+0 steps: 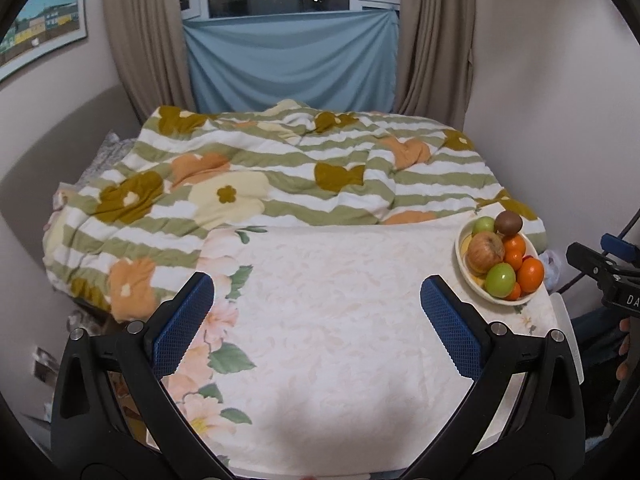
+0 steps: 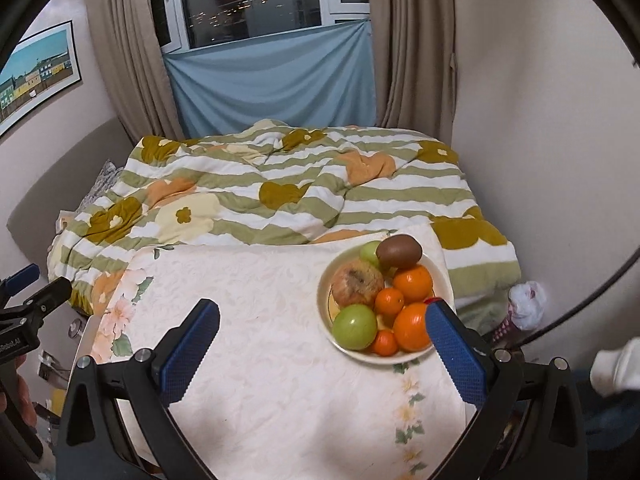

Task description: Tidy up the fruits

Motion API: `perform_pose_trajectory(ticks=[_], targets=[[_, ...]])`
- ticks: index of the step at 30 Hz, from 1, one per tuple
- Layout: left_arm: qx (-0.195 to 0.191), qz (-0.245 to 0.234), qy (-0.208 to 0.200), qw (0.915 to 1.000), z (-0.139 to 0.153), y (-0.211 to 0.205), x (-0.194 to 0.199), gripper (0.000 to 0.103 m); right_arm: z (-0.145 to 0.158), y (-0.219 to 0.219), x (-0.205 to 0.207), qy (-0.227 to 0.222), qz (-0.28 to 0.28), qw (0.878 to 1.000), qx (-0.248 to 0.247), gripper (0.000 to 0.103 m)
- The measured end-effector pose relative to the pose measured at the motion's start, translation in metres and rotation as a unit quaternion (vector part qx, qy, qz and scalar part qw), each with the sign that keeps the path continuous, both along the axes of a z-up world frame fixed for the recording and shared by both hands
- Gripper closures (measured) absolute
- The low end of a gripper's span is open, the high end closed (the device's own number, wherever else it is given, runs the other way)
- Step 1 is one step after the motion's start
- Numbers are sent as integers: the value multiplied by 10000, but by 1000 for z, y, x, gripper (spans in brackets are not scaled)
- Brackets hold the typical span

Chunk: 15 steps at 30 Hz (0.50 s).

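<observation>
Bed (image 2: 360, 184) behind, one striped floral quilt. One desk (image 2: 260, 360), pale floral cloth. One cream bowl (image 2: 326, 300) at desk's right far corner. In bowl: one brownish apple (image 2: 356, 282), two green apples (image 2: 354, 326), four oranges (image 2: 412, 280), one kiwi (image 2: 399, 251). Left tongs (image 1: 316, 320) spread, empty; right tongs (image 2: 322, 346) spread, empty, right finger just before bowl.

A bed (image 1: 280, 184) fills the far half of the room, covered by a rumpled quilt (image 2: 280, 196) with green stripes and flowers. Behind it a window (image 2: 248, 0) shows night lights outside; a blue cloth (image 1: 292, 68) hangs across its lower part, between beige curtains (image 2: 128, 48). Pale walls (image 2: 540, 120) close both sides. A framed picture (image 1: 44, 24) hangs on the left.
</observation>
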<state>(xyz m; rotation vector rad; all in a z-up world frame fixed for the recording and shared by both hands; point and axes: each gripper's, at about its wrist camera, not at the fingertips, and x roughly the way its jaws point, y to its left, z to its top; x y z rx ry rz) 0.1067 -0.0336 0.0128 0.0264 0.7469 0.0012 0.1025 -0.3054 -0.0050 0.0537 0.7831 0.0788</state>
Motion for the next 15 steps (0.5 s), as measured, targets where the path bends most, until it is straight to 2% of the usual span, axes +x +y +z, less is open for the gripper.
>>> perform_pose_trajectory(ticks=[15], targets=[[-24, -77, -74, 9999, 0, 5, -9, 0, 1, 15, -13, -45, -119, 9998, -168, 1]])
